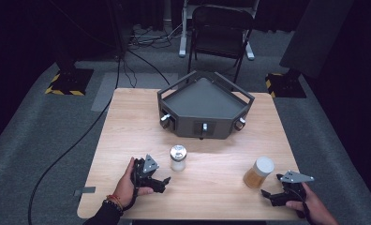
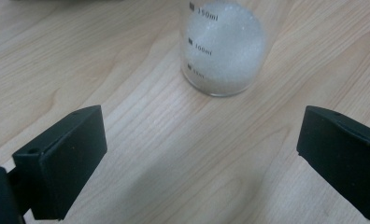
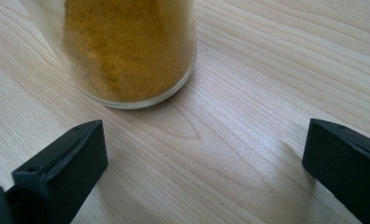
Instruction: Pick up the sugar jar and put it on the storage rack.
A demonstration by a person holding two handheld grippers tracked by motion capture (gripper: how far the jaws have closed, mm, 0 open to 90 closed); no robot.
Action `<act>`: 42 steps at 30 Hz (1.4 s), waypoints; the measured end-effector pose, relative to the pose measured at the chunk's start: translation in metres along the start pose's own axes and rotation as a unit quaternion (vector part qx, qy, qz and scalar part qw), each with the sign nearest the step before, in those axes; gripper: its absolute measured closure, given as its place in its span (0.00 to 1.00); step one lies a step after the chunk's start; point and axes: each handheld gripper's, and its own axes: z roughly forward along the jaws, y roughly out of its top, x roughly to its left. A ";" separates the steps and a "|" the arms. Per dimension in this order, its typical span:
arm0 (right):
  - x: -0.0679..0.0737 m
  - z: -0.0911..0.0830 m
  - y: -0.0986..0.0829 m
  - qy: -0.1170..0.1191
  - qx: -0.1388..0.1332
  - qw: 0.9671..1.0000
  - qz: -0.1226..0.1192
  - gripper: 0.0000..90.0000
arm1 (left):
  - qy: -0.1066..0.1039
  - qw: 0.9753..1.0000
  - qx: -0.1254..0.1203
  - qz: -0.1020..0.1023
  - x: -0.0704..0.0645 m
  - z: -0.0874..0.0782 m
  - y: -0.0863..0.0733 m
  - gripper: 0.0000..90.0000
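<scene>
left gripper point(image 1: 161, 181) jaws apart | white jar point(image 1: 178, 158) upright just ahead-right | right gripper point(image 1: 272, 196) jaws apart | yellow jar point(image 1: 258, 172) upright just ahead-left

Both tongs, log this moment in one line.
left tongs: open, facing clear white-bead jar | right tongs: open, facing clear yellow-powder jar | nothing gripped
</scene>
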 end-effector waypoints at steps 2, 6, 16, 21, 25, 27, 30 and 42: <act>0.000 0.000 0.000 0.000 0.000 1.000 0.000 0.00 | 0.000 1.000 -0.004 -0.001 -0.001 0.001 0.001 0.01; 0.000 0.000 0.000 0.000 0.000 1.000 0.000 0.00 | -0.002 1.000 -0.006 0.002 -0.003 0.002 0.003 0.01; 0.000 0.000 0.000 0.000 0.001 1.000 0.000 0.00 | 0.002 1.000 -0.017 -0.002 -0.006 0.006 0.008 0.01; 0.000 0.000 0.000 0.000 0.001 1.000 0.000 0.00 | 0.011 1.000 -0.022 -0.009 -0.010 0.011 0.013 0.01; 0.000 0.000 0.000 0.000 0.001 1.000 0.000 0.00 | 0.015 1.000 -0.025 -0.010 -0.012 0.014 0.016 0.01; 0.000 0.000 0.000 0.000 0.001 1.000 0.001 0.00 | 0.015 1.000 -0.025 -0.010 -0.013 0.015 0.018 0.01; 0.000 0.000 0.000 0.000 0.000 1.000 0.000 0.00 | 0.016 0.999 -0.031 -0.010 -0.013 0.017 0.018 0.01; -0.001 0.000 0.000 0.000 0.000 1.000 -0.001 0.00 | 0.004 0.999 -0.035 -0.008 -0.012 0.031 0.027 0.01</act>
